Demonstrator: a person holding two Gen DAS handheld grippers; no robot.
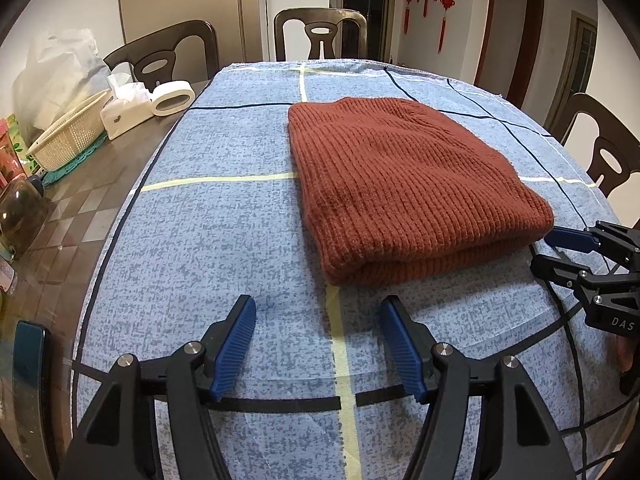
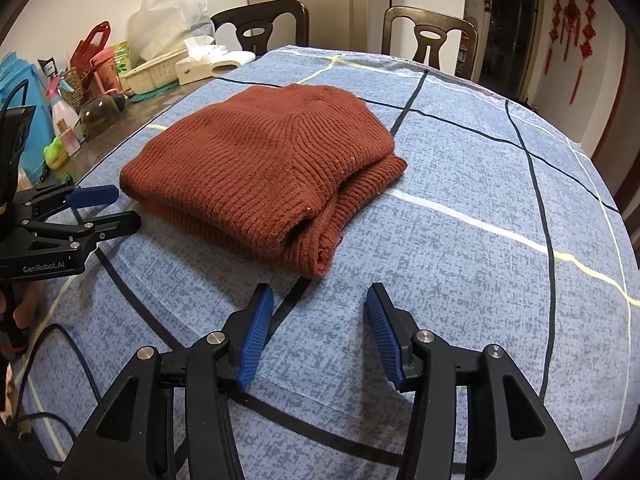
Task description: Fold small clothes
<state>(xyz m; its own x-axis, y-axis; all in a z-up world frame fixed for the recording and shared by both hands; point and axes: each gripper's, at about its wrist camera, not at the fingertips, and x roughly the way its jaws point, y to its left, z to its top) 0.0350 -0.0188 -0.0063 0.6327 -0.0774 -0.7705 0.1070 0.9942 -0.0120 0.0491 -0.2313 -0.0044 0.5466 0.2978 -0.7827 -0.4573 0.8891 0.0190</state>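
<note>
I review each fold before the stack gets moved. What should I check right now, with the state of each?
1. Rust knit sweater lies folded in a compact bundle on the blue checked cloth: ok.
2. Left tongs open, holding nothing: ok.
3. Right tongs open, holding nothing: ok.
4. Both tongs clear of the sweater, none of it snagged: ok.
5. Edges aligned: not ok, a lower layer sticks out at the corner nearest the right tongs.
6. Sleeves tucked inside: cannot tell.
</note>
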